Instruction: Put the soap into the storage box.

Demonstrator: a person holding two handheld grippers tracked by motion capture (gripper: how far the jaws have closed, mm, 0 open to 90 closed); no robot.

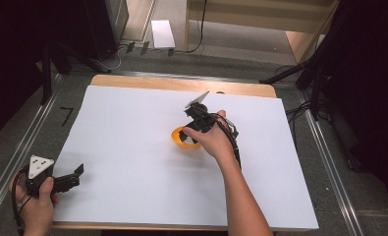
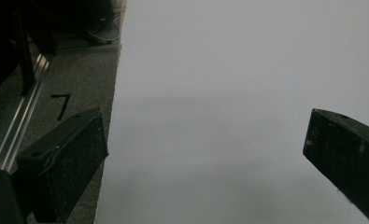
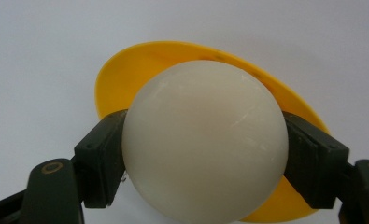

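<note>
Holding a white ball [image 3: 204,140] over a yellow bowl [image 3: 126,70], the right hand-held gripper [image 1: 187,132] has its two jaws clamped on the ball's opposite sides, as the right gripper view shows. The bowl sits on the white sheet [image 1: 132,147] that covers the counter [image 1: 181,82], a little right of the sheet's middle. Whether the ball hangs clear of the bowl or rests on its floor cannot be told; the bowl's rim shows behind and below it. No other contents of the bowl are visible.

The step in hand appears to be setting the ball into the bowl, or lifting it out. For a clean placement, the ball should be kept centred over the bowl and brought low before the jaws part, since a smooth round ball is likely to roll or bounce over so shallow a rim.

The left hand-held gripper [image 1: 68,180] lies at the near left corner of the sheet, jaws apart and empty, well away from the bowl.
</note>
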